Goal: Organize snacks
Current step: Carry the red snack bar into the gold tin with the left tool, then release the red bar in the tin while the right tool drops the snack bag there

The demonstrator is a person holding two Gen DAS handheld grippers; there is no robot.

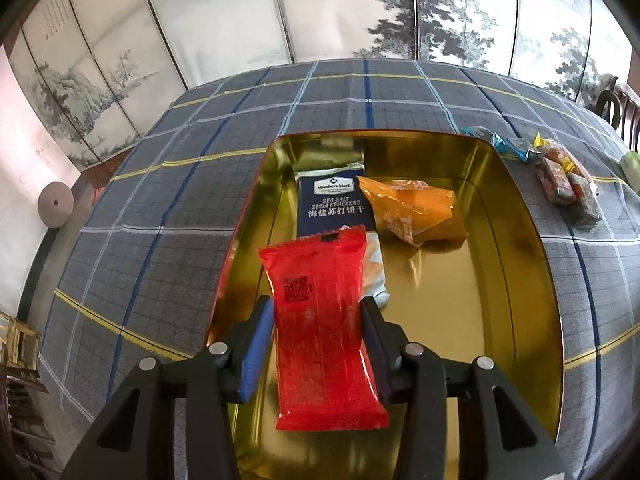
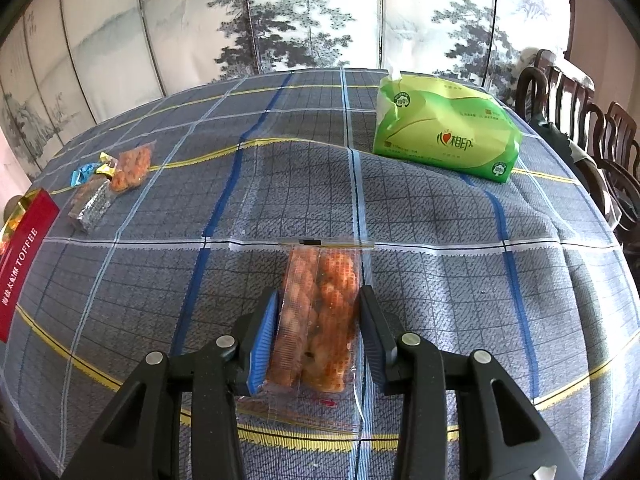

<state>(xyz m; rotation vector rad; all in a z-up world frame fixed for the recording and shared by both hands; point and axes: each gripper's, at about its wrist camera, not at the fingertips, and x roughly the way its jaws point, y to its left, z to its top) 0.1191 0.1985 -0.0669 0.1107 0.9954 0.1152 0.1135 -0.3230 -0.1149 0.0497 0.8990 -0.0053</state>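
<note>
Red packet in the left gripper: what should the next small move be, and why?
Probably lower it a little and open the jaws, dropping the red packet into the gold tin. The left gripper holds it above the tin's bare near floor, clear of the cracker pack and orange bag lying farther back. The right gripper holds a clear snack packet over the tablecloth.

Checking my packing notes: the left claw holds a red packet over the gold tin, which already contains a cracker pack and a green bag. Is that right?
Almost. The bag in the gold tin is orange, not green, per the left wrist view. The left claw does hold the red packet, and the cracker pack is inside.
</note>
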